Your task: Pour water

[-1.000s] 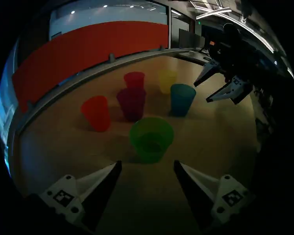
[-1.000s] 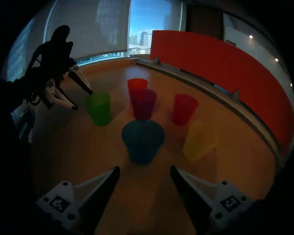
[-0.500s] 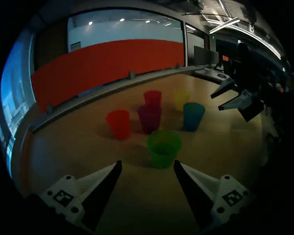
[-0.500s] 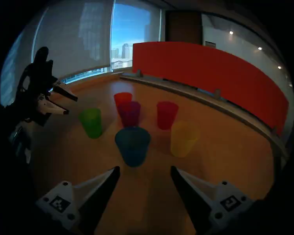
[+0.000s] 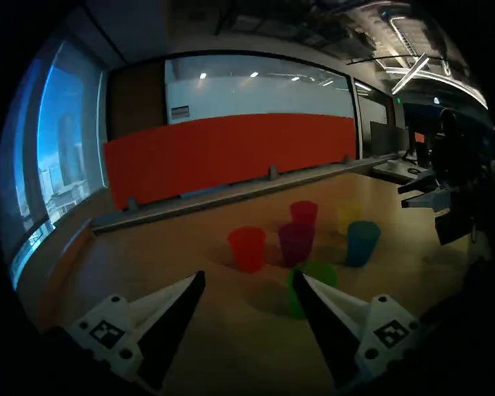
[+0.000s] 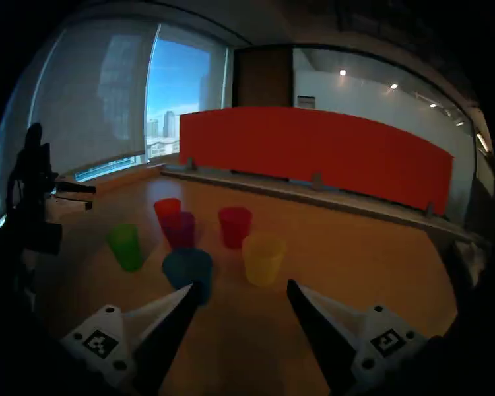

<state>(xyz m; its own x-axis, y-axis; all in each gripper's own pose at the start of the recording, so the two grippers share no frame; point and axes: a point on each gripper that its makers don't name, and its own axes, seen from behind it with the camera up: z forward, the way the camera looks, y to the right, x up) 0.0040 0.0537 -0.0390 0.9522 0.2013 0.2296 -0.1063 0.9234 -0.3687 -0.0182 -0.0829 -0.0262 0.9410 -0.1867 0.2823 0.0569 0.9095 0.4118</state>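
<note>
Fingers of the left gripper (image 5: 247,273) and of the right gripper (image 6: 243,283) are held spread, empty, aimed level over the table (image 5: 148,264). Open wood is left before both. Near the purple cup (image 5: 296,243), the green cup (image 5: 311,272) is seen at the left gripper's fingertip, the blue cup (image 6: 188,267) at the right gripper's.

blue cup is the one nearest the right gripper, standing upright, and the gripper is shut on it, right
Not shut on it: the right gripper is open, jaws wide apart, and the blue cup stands beyond them, not between them. It is the nearest cup and upright, as the right gripper view shows.
</note>
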